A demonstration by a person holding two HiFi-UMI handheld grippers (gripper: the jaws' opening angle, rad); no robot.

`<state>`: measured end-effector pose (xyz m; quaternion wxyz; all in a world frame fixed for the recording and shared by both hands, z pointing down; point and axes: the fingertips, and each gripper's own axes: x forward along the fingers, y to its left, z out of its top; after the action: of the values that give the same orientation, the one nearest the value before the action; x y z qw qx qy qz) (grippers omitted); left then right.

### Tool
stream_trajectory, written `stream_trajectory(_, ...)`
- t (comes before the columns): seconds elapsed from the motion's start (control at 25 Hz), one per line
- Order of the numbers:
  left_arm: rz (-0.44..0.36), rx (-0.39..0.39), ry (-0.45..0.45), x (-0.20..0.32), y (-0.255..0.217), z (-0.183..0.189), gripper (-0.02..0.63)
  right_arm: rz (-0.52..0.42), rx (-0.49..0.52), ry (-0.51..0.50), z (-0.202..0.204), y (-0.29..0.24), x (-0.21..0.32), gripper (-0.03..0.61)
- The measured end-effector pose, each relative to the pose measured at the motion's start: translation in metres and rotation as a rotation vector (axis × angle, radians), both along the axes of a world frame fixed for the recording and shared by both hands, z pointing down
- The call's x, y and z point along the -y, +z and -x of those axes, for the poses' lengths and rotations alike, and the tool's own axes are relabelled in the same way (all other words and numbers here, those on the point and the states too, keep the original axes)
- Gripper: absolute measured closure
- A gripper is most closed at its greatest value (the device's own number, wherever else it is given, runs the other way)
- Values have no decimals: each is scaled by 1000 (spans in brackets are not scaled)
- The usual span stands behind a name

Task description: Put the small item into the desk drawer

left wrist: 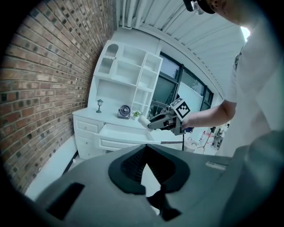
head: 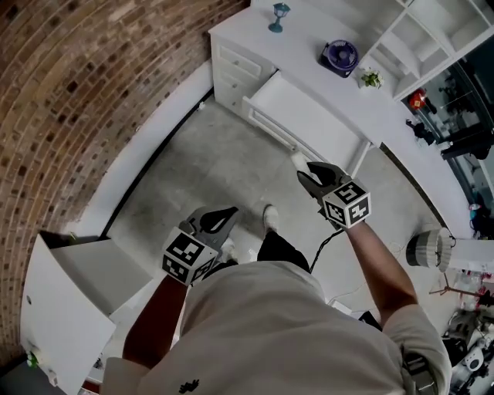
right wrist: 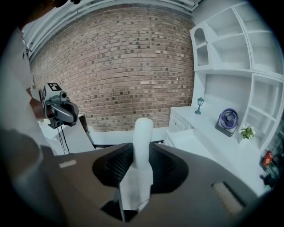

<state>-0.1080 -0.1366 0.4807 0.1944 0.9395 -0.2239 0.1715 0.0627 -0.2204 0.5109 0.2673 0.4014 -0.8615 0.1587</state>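
Note:
The small item [head: 297, 160] is a white cylinder-shaped piece, and my right gripper [head: 302, 167] is shut on it. In the right gripper view the item [right wrist: 143, 137] stands up between the two dark pads [right wrist: 165, 166]. The gripper hovers just in front of the open desk drawer [head: 272, 128], near its right end. The drawer is pulled out from the white desk [head: 301, 42] and looks bare inside. My left gripper [head: 218, 219] hangs low by my waist, shut with nothing in it. In the left gripper view the right gripper [left wrist: 153, 124] holds the item [left wrist: 143, 120] beside the drawer [left wrist: 120, 133].
On the desktop stand a blue lantern figurine [head: 279, 15], a purple fan [head: 340, 58] and a small plant [head: 371, 78]. White shelves [head: 421, 35] rise behind. A brick wall [head: 93, 85] runs on the left. A white cabinet [head: 62, 301] stands open at lower left.

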Motion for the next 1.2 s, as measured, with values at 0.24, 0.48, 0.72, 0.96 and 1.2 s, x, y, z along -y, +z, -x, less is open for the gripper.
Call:
stream_trajectory(0.24,-5,17,-63,65,2,-11,607,-2,-49,-19,-30,24,100,451)
stream_trajectory(0.48,-5,39,-114,139,-8,-46,607,55,-85,-46,-71,68,198,451)
stream_trajectory(0.72,21,79,-174,196,-4,-75,607,137,-113,-19,-107,129,288,450)
stream_trajectory(0.96,56,128,-259,229,4,-86,607,220,-136,26,-128,196,352,449)
stream_trajectory(1.2,102,164,-372,248,12,-77,607,312,-181,90,-140,261,388,449)
